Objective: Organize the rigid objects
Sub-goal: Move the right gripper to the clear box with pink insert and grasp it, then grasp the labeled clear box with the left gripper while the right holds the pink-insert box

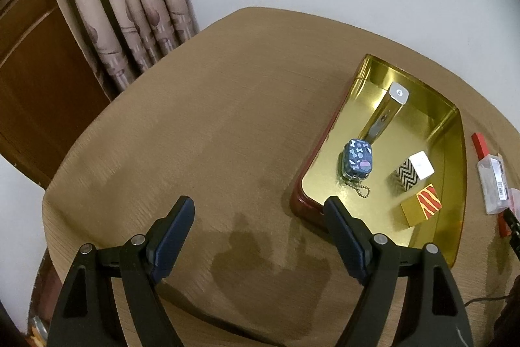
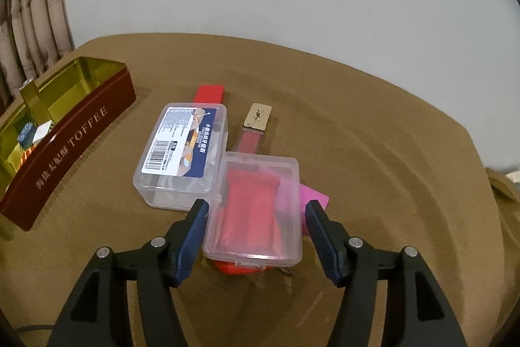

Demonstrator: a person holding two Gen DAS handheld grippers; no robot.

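A gold-lined toffee tin with dark red walls sits on the brown table. Inside it lie a small dark patterned tin with a chain, a zigzag block, a red-striped gold block and a tall gold box. My left gripper is open and empty, left of the tin. My right gripper is open, its jaws on either side of a clear plastic box with red contents. A labelled clear box lies just behind it.
A red strip, a small tan card and a pink piece lie near the clear boxes. Curtains and a wooden door stand beyond the table's left edge. A white wall is behind.
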